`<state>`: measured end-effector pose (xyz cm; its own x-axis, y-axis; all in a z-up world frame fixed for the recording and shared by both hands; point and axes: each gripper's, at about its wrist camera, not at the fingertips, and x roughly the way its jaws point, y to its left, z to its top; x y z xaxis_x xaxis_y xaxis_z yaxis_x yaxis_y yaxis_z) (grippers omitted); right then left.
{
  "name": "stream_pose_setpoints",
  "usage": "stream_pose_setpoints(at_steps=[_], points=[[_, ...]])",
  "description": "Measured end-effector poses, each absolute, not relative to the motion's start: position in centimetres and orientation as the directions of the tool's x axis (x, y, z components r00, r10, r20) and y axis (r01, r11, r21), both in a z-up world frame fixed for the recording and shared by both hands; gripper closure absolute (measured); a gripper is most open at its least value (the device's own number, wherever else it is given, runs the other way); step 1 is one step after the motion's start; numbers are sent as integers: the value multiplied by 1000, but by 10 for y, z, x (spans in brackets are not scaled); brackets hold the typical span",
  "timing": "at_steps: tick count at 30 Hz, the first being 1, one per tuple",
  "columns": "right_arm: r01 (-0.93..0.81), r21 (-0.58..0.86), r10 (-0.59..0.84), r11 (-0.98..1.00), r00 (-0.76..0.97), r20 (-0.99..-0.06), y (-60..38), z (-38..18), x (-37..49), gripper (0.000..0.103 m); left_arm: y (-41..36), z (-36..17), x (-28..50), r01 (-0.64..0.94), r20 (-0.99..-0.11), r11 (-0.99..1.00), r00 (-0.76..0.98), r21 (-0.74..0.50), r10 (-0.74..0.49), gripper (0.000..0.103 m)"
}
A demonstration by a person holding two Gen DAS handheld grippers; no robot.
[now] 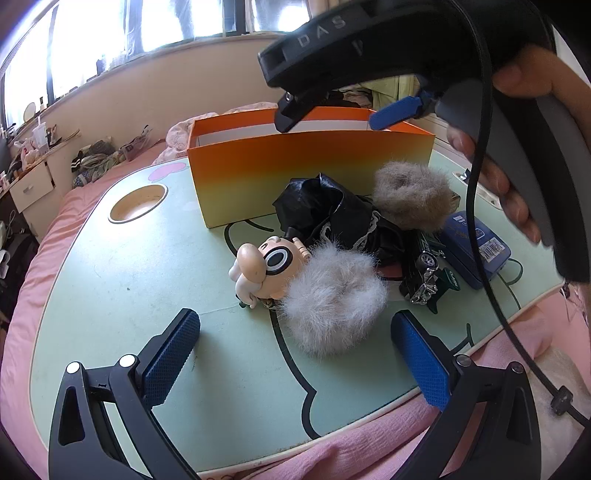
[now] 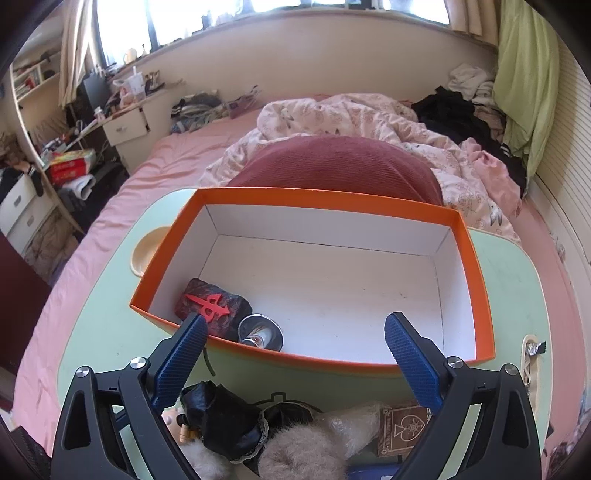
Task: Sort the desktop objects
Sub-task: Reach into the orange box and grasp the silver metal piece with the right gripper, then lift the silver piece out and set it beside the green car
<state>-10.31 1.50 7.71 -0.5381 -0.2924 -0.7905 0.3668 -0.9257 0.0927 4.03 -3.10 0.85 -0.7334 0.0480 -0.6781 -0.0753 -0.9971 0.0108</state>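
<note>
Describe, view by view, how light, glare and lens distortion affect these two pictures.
Left wrist view: windows blown out white, the right gripper and hand loom large and dark, the table edge bows. Right wrist view: softer even light, the orange box rim curves, corners vignette black.

right claw [image 2: 293, 354]: jaws wide, nothing between, over near wall of orange box [image 2: 476, 280]
box contents: dark pouch with red emblem [image 2: 213, 308], small metal cup [image 2: 260, 332], both in near-left corner
surface [image 2: 107, 332]: pale green, holds box
below claw: black cloth [image 2: 221, 413], grey fluffy ring [image 2: 295, 456], card deck [image 2: 400, 430]
</note>
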Motion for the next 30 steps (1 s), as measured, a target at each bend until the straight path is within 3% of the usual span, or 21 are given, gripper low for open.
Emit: stream_pose_setpoints(at_steps=[1,3,9,13,17,23,30], points=[[376,113,-306,-920,-505,-807,14,79,-110,15,-31,9,40,-75,-678,-997,-733,11,48,0],[371,170,-323,-913,-400,-858,12,80,-130,33,-31,9,40,-75,-678,-997,-734,11,48,0],[323,256,-292,-911,-68,-954,11,52,-173,36,-30,9,40,-76,-678,-997,-734,11,48,0],[310,253,-258,-917,24,-966,5,30,-180,40,-30,9,40,-76,-678,-997,-733,10,48,0],[349,156,-176,-924,-27,-984,-2,33,-176,77,-31,9,41,-77,-678,-997,-733,9,50,0],[336,196,-230,-921,-64,-971,13,41,-173,77,-30,9,41,-77,-678,-997,-733,9,51,0],[342,289,-384,-894,-252,-888,67,109,-140,77,-30,9,41,-78,-678,-997,-733,9,51,0]])
